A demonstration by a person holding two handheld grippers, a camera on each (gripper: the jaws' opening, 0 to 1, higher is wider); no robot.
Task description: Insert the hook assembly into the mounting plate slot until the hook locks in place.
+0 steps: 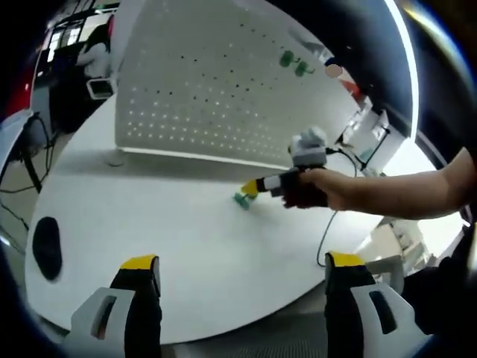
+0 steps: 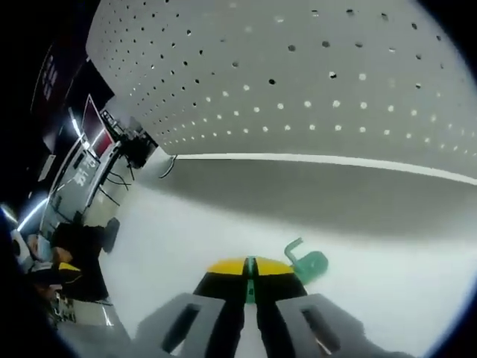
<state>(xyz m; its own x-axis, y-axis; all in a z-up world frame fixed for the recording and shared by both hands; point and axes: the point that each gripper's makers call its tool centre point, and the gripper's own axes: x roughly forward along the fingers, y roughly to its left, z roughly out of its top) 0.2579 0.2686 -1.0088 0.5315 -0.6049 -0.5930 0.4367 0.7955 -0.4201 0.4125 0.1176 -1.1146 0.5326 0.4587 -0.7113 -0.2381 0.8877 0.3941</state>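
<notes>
Left gripper: jaws spread wide, holding nothing — above the white table.
Right gripper: clenched on the green hook, near the pegboard.

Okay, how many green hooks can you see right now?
3. Two green hooks hang high on the pegboard, side by side at and. One hook is pinched in the right gripper above the table. Others may be hidden.

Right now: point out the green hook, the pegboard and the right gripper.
green hook [image 2: 307,264], right gripper view, on its flat base on the table.
pegboard [image 1: 216,89], left gripper view, on its perforated white face.
right gripper [image 1: 253,189], left gripper view, at its yellow tips.
</notes>
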